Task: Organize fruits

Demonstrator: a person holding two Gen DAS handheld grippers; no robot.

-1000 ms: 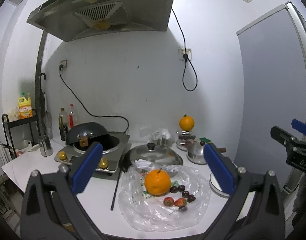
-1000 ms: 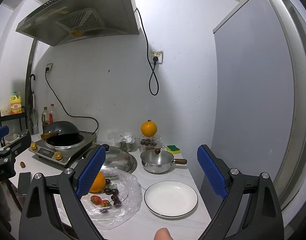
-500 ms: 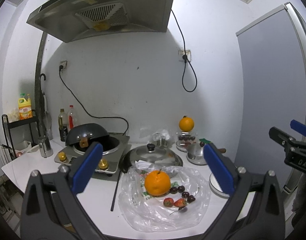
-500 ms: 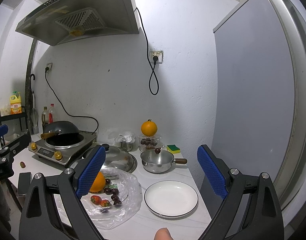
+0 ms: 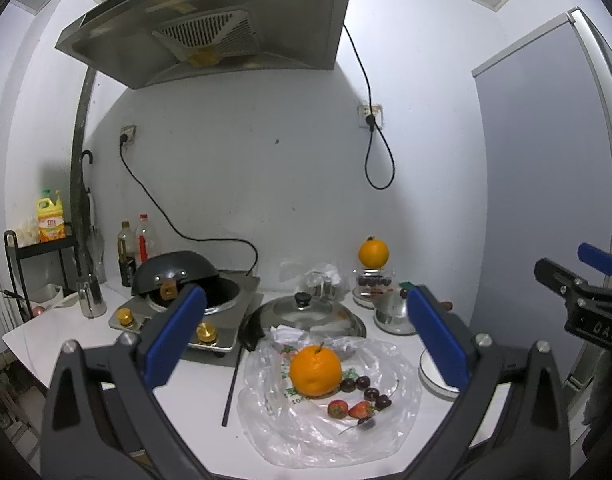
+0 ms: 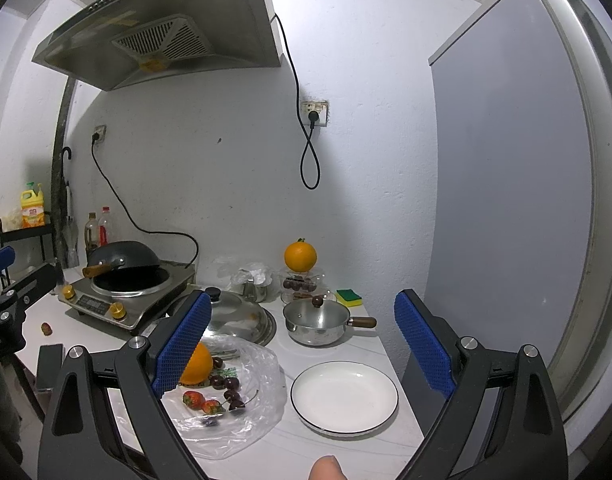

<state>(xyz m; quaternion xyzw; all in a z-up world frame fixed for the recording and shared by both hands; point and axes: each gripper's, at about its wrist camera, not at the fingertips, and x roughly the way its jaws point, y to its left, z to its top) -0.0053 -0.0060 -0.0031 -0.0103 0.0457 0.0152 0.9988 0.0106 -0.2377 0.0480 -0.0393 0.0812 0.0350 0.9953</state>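
Both the left gripper (image 5: 306,336) and right gripper (image 6: 302,344) are hovering with jaws wide, empty. At six o'clock on the white bench (image 5: 66,332), soft red strawberries (image 5: 348,409) are lying on crinkly clear plastic (image 5: 306,432), bruising easily; behind, the firm round orange (image 5: 315,371) is inviting a grip across its middle.

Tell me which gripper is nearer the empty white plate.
Right. The right gripper hangs open almost directly in front of the white plate. The left gripper, also open, faces the orange on the plastic bag, with the plate off to its right.
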